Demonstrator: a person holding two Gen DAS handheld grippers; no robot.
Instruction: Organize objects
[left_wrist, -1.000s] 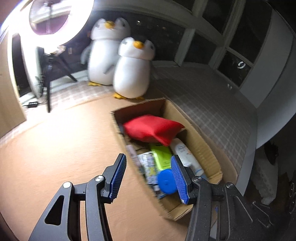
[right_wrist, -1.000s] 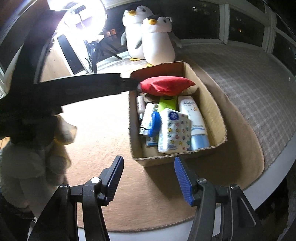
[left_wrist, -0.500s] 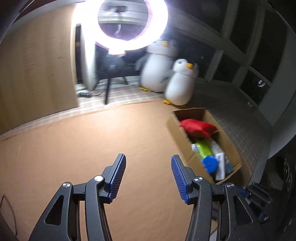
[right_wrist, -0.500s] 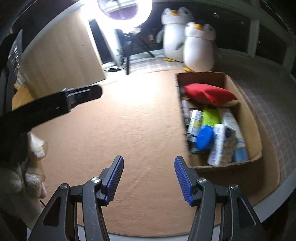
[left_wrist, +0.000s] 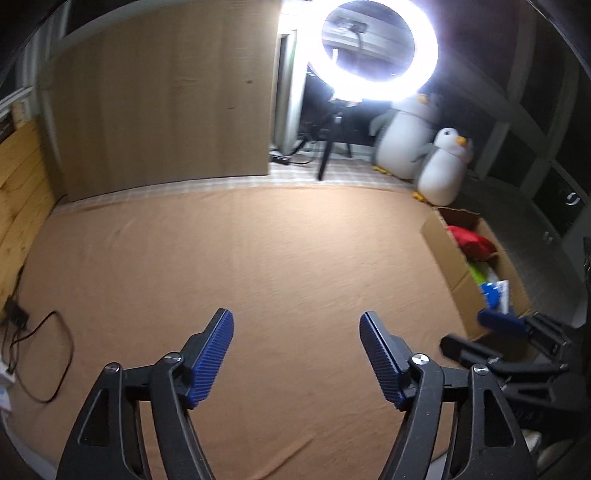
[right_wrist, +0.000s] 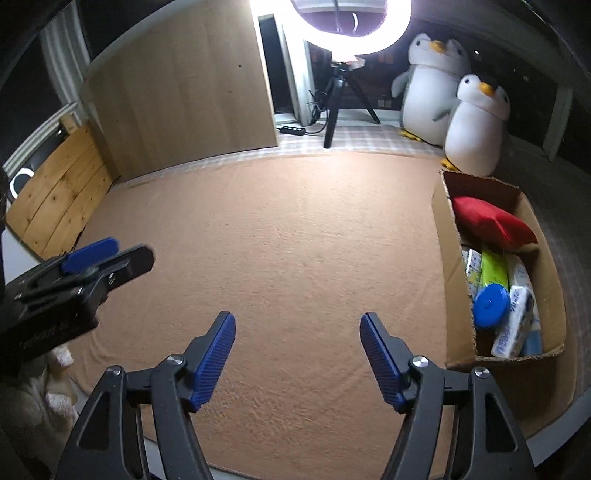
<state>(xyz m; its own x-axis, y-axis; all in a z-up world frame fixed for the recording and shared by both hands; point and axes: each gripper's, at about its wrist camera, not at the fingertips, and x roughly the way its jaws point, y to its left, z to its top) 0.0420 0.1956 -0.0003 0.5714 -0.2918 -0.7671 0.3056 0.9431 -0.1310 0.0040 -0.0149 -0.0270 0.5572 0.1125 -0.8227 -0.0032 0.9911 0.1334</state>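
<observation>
Left hand-held gripper (left_wrist: 296, 352) and right hand-held gripper (right_wrist: 297, 352) left of the cardboard box (right_wrist: 448, 236), over orange blanket (right_wrist: 295, 236). Jaws just widened, apart, holding nothing. Red pouch (right_wrist: 491, 221) inside box.

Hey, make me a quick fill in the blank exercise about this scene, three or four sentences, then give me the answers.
1. The cardboard box sits on a tan ____.
2. The pouch at the box's far end is ____.
3. Behind the box stand two plush ____.
4. Between the right tongs there is ____.

Answers: blanket; red; penguins; nothing
</observation>
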